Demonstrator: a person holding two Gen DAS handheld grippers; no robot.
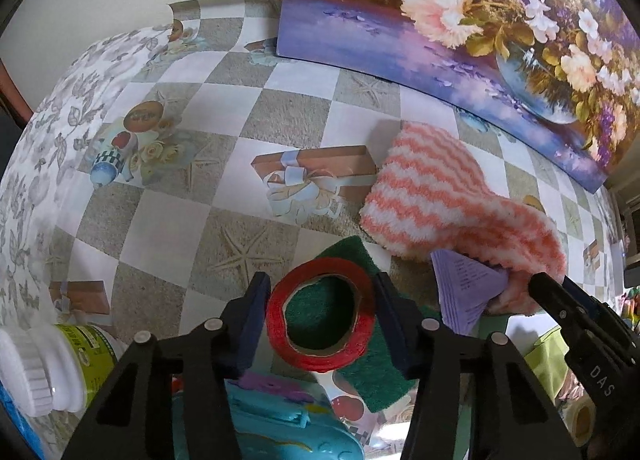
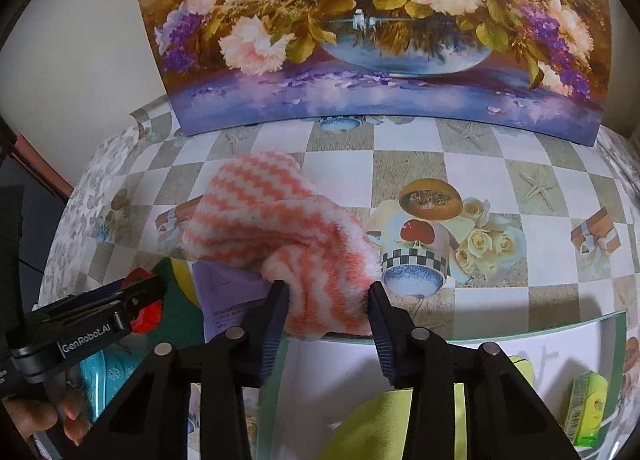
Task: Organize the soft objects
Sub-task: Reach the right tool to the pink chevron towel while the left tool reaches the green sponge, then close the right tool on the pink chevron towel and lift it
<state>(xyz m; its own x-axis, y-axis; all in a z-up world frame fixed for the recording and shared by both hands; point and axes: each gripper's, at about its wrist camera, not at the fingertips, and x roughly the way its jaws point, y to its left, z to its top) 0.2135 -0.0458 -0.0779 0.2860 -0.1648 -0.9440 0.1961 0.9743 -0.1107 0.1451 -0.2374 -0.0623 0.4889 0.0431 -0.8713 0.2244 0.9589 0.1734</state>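
My right gripper (image 2: 328, 300) clamped the striped cloth (image 2: 280, 228) at lower centre; my left gripper (image 1: 320, 312) bracketed the red tape roll (image 1: 320, 314), contact unclear. Next: lift clear.

We see a fluffy cloth (image 2: 280, 232) in coral-and-white zigzags on the grey-and-white checked tablecloth (image 2: 404, 164), a red tape roll (image 1: 322, 314) over a dark green pad (image 1: 370, 376) beside it, and a purple-flowered painting (image 2: 372, 28) behind.

Striped cloth (image 2: 280, 236): fluffy plush, matt, pink and white. Scouring pad (image 1: 372, 376): coarse green fibre. Tape roll (image 1: 322, 314): glossy red, cardboard core. Tablecloth (image 1: 248, 116): smooth printed vinyl, slight sheen. Purple sheets (image 1: 466, 288): matt paper. Bottle cap (image 1: 36, 376): ribbed white plastic.
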